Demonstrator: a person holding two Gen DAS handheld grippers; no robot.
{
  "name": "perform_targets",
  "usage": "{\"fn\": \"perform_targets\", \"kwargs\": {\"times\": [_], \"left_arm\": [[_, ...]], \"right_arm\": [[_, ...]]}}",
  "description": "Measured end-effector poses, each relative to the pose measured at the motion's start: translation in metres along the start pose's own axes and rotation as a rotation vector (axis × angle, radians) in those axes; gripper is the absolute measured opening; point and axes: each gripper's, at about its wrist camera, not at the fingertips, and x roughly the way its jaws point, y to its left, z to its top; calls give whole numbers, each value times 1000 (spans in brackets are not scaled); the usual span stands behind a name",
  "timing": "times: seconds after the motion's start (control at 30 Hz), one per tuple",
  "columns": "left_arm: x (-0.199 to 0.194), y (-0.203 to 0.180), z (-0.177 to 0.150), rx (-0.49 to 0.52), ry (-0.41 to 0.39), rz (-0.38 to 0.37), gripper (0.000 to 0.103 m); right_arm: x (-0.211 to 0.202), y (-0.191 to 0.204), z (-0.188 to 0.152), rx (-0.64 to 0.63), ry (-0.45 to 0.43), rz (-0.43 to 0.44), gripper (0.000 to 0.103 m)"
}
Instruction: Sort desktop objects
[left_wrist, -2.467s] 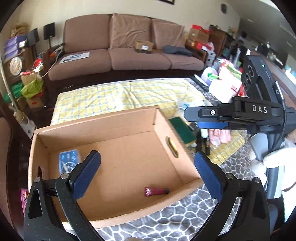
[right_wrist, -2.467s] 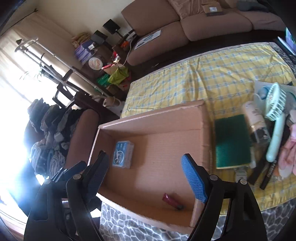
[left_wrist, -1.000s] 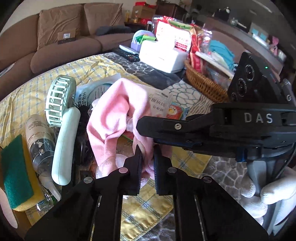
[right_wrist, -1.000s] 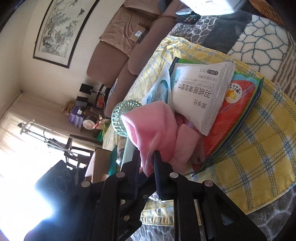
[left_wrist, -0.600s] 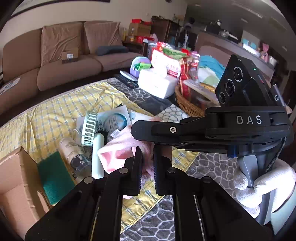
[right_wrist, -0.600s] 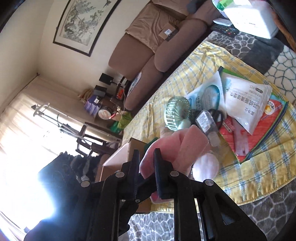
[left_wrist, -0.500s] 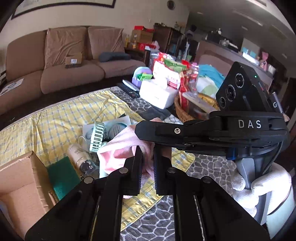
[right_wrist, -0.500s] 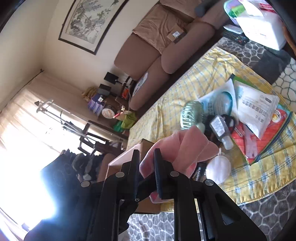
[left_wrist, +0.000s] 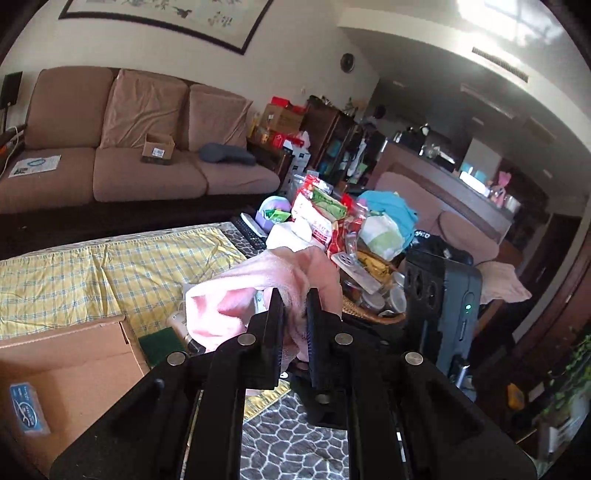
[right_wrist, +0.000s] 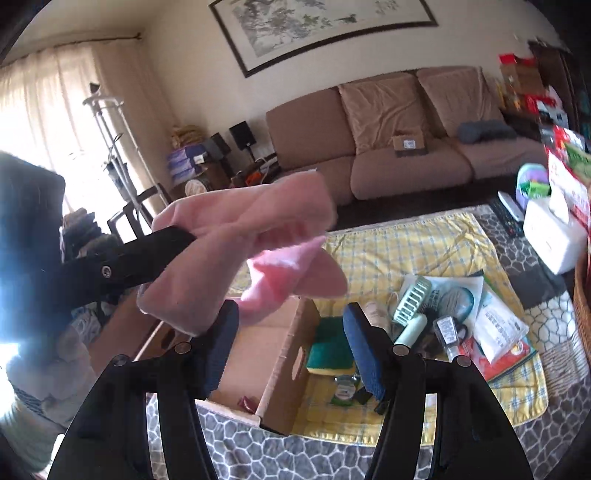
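A pink cloth (left_wrist: 255, 288) hangs in the air above the table, and my left gripper (left_wrist: 293, 306) is shut on its edge. In the right wrist view the same cloth (right_wrist: 251, 236) droops from the left gripper's black finger (right_wrist: 155, 251). Just below it my right gripper (right_wrist: 291, 332) has its jaws opening; the blue pads do not press the cloth, whose lowest corner hangs by the left pad. Under the cloth stands the open cardboard box (right_wrist: 288, 354), also at the left wrist view's lower left (left_wrist: 74, 354), holding a blue packet (left_wrist: 27, 408) and a red tube (right_wrist: 245, 402).
On the yellow checked cloth (right_wrist: 406, 240) beside the box lie a green sponge (right_wrist: 328, 354), a mint hand fan (right_wrist: 410, 299), bottles and paper packets (right_wrist: 495, 328). A white tissue box (right_wrist: 554, 236) and a wicker basket (left_wrist: 373, 314) of snacks stand at the right. A brown sofa (left_wrist: 147, 158) lies beyond.
Both grippers lifted the pink cloth off the table and carried it toward the box. The right gripper's jaws, earlier shut on the cloth, have let go and spread, and its view has rolled level.
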Motion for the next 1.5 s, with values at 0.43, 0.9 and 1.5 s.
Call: {"fn": "perform_targets", "kwargs": {"times": [0.43,0.9,1.5], "left_arm": [[-135,92,-4,-144,-103,93,11],[-147,243,-70,-349,-58,117,11],[-86,230,-98,-250,67,152,20]], "right_arm": [[52,97,32,-3,-59,112,8],[143,153,-18,97,97,360,46],[199,92,-13,546,101,596,12]]}}
